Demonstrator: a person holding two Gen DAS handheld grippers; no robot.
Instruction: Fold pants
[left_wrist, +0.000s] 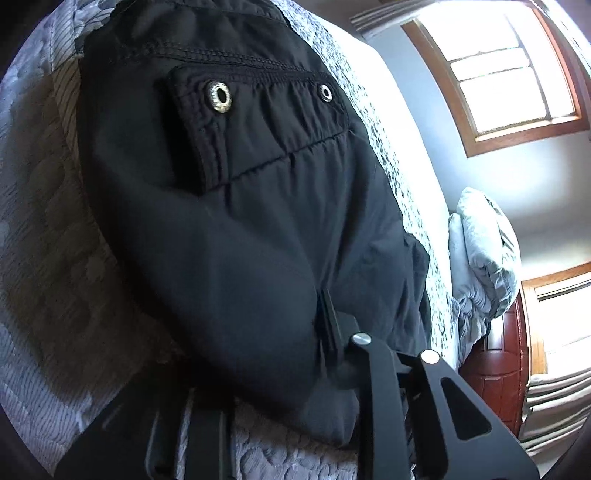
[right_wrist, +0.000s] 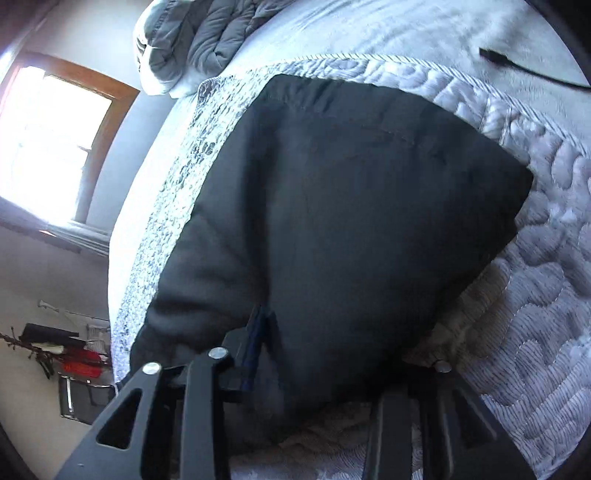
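The bed's quilted cover (left_wrist: 44, 258) spread beneath both of my tools, and the one pair of black pants (left_wrist: 240, 221) lay folded on it, bulging just ahead of my fingers in each view. Beyond the far edge of the pants from my right tool sat one bunched grey duvet (right_wrist: 207, 40). To the right of my left tool I counted two wood-framed windows (left_wrist: 513, 74).

I held both tools tilted steeply down at the cloth. My left gripper (left_wrist: 295, 350) sat against the near edge of the pants; one finger (left_wrist: 328, 317) pressed into a dark crease while the other was buried under the fold, so I could not tell whether it clenched cloth or had let go. My right gripper (right_wrist: 332, 354) stood released, its jaws apart astride the near fold, the left finger (right_wrist: 255, 343) resting against the fabric.

On the pocket flap (left_wrist: 255, 122) ahead of my left tool were two metal eyelets (left_wrist: 221, 96). One black cable end (right_wrist: 495, 55) lay far ahead of my right tool.
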